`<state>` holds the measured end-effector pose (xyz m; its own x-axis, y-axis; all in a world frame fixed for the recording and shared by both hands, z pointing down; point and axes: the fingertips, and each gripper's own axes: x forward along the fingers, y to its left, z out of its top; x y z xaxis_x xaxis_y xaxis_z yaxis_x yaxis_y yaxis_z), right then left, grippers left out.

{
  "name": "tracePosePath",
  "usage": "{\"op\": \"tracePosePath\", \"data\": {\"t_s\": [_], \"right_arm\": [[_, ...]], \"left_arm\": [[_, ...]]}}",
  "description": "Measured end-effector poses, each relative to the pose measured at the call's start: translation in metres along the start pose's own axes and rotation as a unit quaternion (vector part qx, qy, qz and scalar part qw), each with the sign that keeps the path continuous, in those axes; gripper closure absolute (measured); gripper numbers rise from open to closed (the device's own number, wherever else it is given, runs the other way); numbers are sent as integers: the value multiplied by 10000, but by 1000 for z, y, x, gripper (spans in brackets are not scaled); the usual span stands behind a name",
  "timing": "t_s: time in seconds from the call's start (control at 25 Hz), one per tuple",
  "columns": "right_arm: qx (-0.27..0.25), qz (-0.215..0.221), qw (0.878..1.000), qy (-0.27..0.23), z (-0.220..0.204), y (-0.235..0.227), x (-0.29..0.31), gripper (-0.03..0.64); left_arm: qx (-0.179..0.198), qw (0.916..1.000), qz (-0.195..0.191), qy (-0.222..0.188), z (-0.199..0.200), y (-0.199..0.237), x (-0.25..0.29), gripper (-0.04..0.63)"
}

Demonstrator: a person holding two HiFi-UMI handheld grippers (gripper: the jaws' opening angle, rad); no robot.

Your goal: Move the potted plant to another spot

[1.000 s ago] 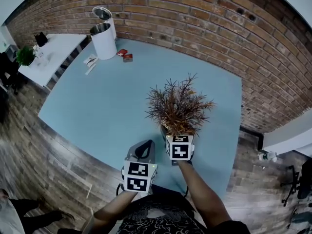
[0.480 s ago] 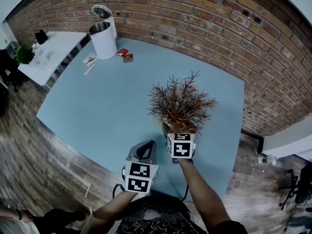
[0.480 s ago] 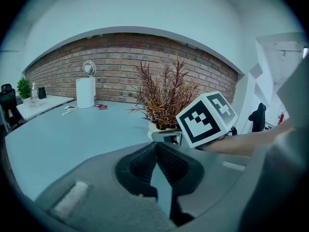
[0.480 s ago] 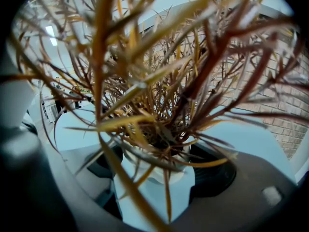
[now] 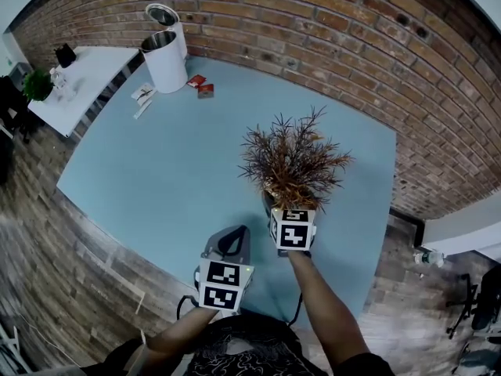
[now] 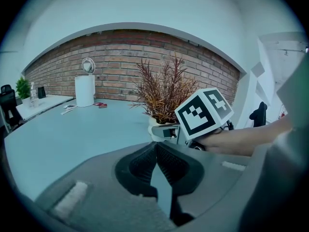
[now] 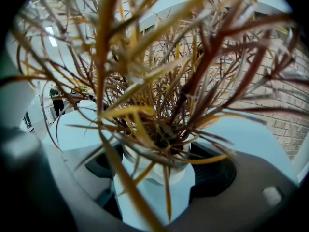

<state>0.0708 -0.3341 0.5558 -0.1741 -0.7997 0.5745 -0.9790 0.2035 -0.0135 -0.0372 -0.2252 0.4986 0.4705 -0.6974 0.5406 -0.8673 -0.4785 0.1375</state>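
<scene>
The potted plant (image 5: 293,159), with dry red-brown spiky leaves in a small white pot (image 7: 145,170), stands at the near right part of the light blue table (image 5: 164,163). My right gripper (image 5: 285,208) reaches it from the near side, its jaws on either side of the pot and closed against it. In the right gripper view the leaves fill the picture and my right gripper (image 7: 157,164) holds the pot between its pads. My left gripper (image 5: 232,230) hovers to the left near the table's front edge, shut and empty. The left gripper view shows my left gripper (image 6: 154,148) and the plant (image 6: 164,93).
Two white cylindrical bins (image 5: 166,57) stand at the table's far left corner, with small red items (image 5: 201,87) and papers (image 5: 145,96) beside them. A white side table (image 5: 82,81) carries a green plant (image 5: 37,86). A brick wall (image 5: 329,30) runs behind.
The right gripper and the plant have shifted a little away from me and to the right. The left gripper has barely moved.
</scene>
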Motion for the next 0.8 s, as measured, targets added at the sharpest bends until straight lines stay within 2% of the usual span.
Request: {"op": "tracePosePath", "data": {"t_s": [0.36,0.8], "right_arm": [[6,-42,9997,-225,11,-8,13,186],[63,-62,9996,-256,14,-10,17,186]], "left_arm": [[25,10000,28,74,2,2,5,600],[-4,10000,63,58,0,4,4,600]]}}
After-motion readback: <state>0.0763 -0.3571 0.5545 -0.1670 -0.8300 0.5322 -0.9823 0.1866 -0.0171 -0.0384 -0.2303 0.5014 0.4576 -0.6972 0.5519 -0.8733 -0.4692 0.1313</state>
